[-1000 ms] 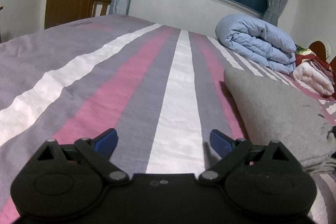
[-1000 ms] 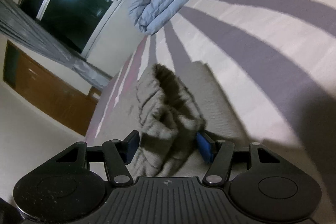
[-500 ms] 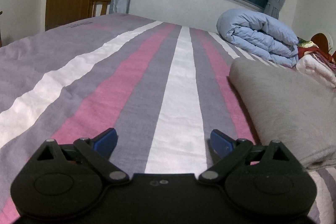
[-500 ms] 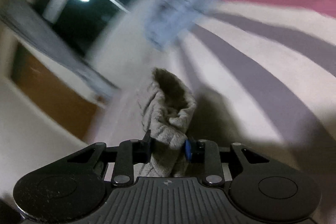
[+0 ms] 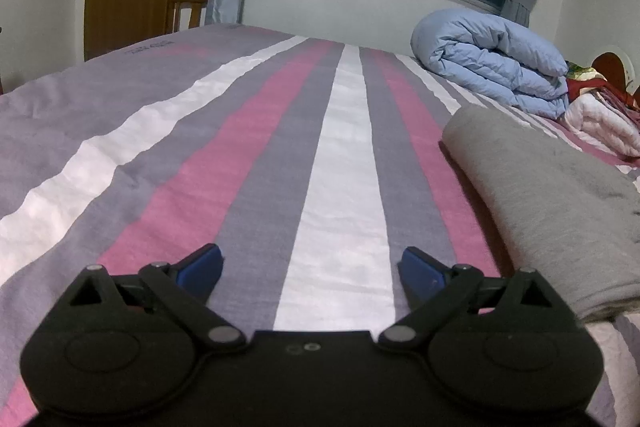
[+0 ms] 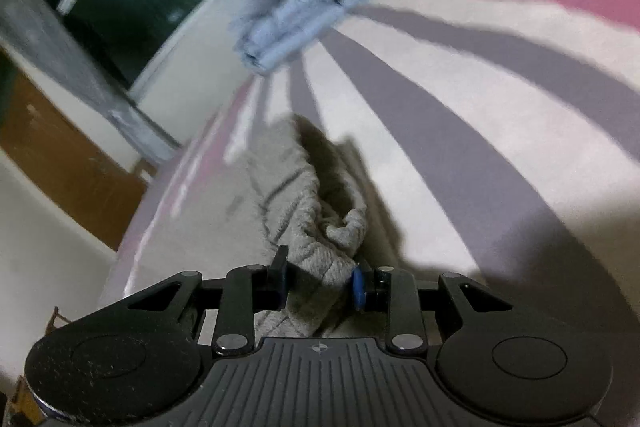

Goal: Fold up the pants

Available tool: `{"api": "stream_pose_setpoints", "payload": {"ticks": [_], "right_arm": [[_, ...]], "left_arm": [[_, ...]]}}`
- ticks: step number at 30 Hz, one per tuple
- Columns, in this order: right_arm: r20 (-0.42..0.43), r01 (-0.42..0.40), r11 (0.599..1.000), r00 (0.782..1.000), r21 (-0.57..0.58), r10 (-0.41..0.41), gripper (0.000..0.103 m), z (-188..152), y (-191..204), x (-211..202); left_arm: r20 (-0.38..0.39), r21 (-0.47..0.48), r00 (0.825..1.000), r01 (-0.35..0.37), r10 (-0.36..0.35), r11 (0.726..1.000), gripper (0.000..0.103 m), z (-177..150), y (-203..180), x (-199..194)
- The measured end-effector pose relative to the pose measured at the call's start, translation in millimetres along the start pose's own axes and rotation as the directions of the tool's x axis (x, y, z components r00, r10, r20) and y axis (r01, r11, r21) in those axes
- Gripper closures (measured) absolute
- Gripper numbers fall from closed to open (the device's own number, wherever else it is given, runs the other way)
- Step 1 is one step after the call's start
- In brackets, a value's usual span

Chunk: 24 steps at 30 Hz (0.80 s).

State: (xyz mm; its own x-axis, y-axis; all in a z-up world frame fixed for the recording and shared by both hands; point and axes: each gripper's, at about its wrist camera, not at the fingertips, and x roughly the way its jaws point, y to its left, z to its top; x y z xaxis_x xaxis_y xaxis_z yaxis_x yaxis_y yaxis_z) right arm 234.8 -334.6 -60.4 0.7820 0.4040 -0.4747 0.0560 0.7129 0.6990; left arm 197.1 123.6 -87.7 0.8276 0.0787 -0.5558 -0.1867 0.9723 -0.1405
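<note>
Right gripper (image 6: 320, 281) is clamped on a bunched ribbed edge of the grey pants (image 6: 308, 227), lifted off the striped bedspread (image 6: 480, 131). Left gripper (image 5: 310, 269) hangs spread wide and empty, low over the bedspread, just beside the pants' rounded fold. At least 1 fold looks made; laying this held end over and smoothing probably remain.

We see a bed (image 5: 208, 163) covered in a sheet striped grey, pink and white. On it lie the grey pants (image 5: 552, 203), folded over at the right, a rolled pale-blue duvet (image 5: 492, 67) near the far edge, and beside that a white quilted bundle (image 5: 600, 123) with red fabric on top.
</note>
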Motion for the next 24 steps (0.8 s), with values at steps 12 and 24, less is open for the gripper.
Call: {"api": "stream_pose_setpoints", "payload": {"ticks": [12, 24], "right_arm": [[-0.009, 0.003, 1.0, 1.0, -0.013, -0.003, 0.073, 5, 5, -3], [0.018, -0.025, 0.998, 1.0, 0.055, 0.024, 0.072, 6, -6, -9]], "left_arm": [[-0.004, 0.003, 1.0, 0.001, -0.001, 1.0, 0.012, -1, -1, -1], [-0.01, 0.009, 1.0, -0.002, 0.002, 1.0, 0.012, -1, 0, 1]]}}
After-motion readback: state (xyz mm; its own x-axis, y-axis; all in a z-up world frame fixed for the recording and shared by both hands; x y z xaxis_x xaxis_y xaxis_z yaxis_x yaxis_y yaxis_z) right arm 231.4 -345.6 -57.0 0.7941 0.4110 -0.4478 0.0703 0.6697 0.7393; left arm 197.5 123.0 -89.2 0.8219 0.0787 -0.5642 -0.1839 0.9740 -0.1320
